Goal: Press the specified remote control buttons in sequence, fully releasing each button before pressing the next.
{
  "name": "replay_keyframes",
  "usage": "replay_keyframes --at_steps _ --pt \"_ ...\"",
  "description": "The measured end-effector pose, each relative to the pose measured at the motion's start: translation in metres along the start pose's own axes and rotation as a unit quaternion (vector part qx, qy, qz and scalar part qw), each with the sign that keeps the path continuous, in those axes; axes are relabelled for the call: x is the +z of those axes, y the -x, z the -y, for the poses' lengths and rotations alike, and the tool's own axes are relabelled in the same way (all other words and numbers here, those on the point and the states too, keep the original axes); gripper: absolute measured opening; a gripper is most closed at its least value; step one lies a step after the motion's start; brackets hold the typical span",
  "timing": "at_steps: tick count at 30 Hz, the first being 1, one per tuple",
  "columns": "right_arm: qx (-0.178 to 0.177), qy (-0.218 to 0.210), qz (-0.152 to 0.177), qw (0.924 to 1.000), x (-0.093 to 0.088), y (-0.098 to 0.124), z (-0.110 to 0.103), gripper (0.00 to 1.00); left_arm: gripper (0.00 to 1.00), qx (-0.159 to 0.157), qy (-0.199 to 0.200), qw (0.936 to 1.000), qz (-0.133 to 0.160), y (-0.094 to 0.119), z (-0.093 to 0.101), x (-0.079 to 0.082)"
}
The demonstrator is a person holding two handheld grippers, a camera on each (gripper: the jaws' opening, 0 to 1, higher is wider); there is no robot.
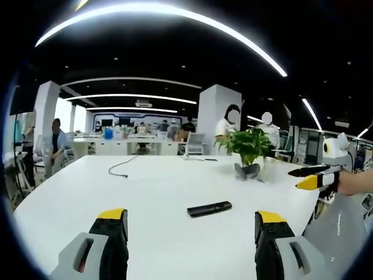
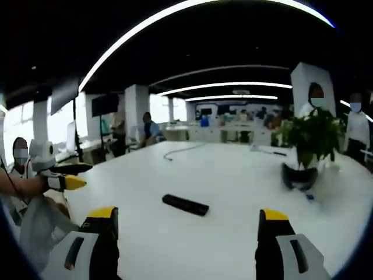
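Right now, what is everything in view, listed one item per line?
remote control: one, black, lying flat on the white table, ahead of both tongs, untouched.
table: one, white, large.
potted plant: one, green leaves, dark pot, far right part of the table.
cable: one, dark, on the table's far side.
people: several, standing or seated in the office behind the table.
left tongs: one, grey with yellow tips, open above the table's near edge.
right tongs: one, same colours, open, held above the table.

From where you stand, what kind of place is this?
Probably an open-plan office: a long white table with a potted plant and a remote control, and rows of desks behind.
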State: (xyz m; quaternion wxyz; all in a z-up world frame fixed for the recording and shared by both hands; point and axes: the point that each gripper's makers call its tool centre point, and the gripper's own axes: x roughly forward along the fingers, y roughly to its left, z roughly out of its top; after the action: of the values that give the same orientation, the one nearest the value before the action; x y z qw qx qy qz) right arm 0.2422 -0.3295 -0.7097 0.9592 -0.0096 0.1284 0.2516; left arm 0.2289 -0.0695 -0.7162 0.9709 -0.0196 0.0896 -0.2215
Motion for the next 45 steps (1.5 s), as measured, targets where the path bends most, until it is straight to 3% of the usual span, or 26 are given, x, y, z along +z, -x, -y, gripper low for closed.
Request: replay_keyframes --at_steps 2,6,12,45 --pt "-0.011 -0.016 0.006 0.9998 0.001 0.002 0.004 0.99 0.93 -0.002 -0.003 1.0000 -0.001 -0.001 0.001 0.000" --pt "-0.045 0.007 0.004 0.9990 0.001 0.009 0.013 0.99 0.93 0.001 -0.003 1.0000 0.000 0.001 0.000 -0.001" --pt "-0.046 -0.025 0.019 0.9985 0.003 0.012 0.019 0.99 0.93 0.004 0.000 1.0000 0.004 0.002 -0.001 0.001" --pt "-0.042 -0.012 -0.002 0.9990 -0.004 0.011 0.014 0.99 0.92 0.007 0.002 0.9999 0.007 0.003 -0.003 0.002"
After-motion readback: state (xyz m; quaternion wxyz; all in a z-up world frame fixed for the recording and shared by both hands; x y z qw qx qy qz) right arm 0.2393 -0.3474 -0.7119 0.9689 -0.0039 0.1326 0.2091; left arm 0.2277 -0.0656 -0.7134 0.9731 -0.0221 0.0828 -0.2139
